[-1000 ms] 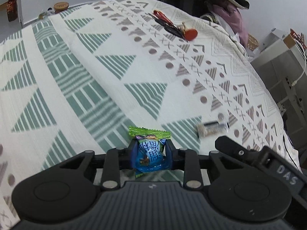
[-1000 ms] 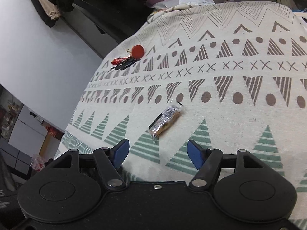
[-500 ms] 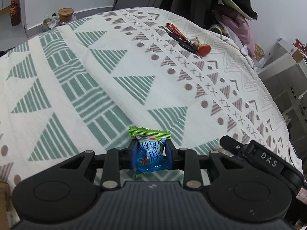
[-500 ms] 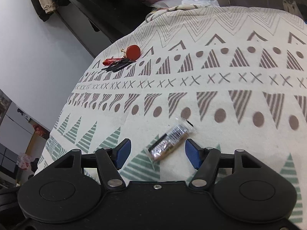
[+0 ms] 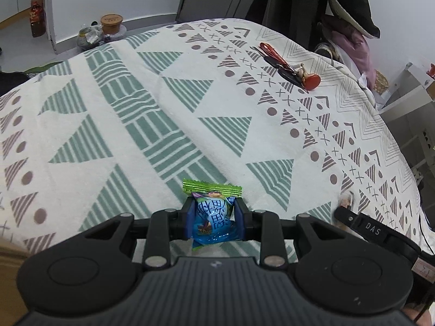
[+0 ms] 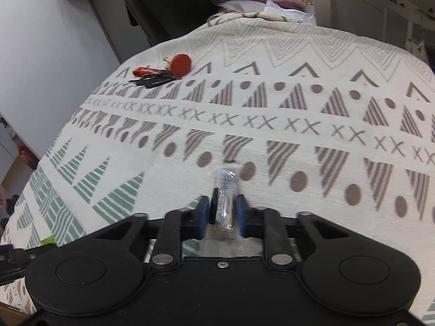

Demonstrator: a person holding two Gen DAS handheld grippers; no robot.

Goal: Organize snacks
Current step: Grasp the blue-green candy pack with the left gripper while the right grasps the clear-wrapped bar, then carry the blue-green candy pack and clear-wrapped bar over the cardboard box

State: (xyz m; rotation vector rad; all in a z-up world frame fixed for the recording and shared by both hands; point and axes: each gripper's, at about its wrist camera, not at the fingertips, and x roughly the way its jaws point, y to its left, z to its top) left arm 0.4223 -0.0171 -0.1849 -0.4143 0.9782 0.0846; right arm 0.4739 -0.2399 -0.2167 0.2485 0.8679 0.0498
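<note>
A blue snack packet (image 5: 213, 218) with a green crimped top is pinched between the blue pads of my left gripper (image 5: 214, 221), held above the patterned cloth. My right gripper (image 6: 223, 214) is shut on a clear-wrapped snack bar (image 6: 226, 187), which sticks out forward between its pads over the cloth. In the left wrist view, the right gripper's black body (image 5: 375, 233) shows at the lower right, with the end of the clear wrapper (image 5: 345, 199) just above it.
A bunch of keys with a red round tag (image 5: 291, 69) (image 6: 163, 72) lies at the far side of the patterned tablecloth (image 5: 136, 114). Clothes hang behind the table. A brown cup (image 5: 111, 24) stands on the floor at the far left.
My right gripper moved forward over the clear-wrapped snack bar and shut on it. The left gripper kept its hold on the blue packet while drawing back and left.
</note>
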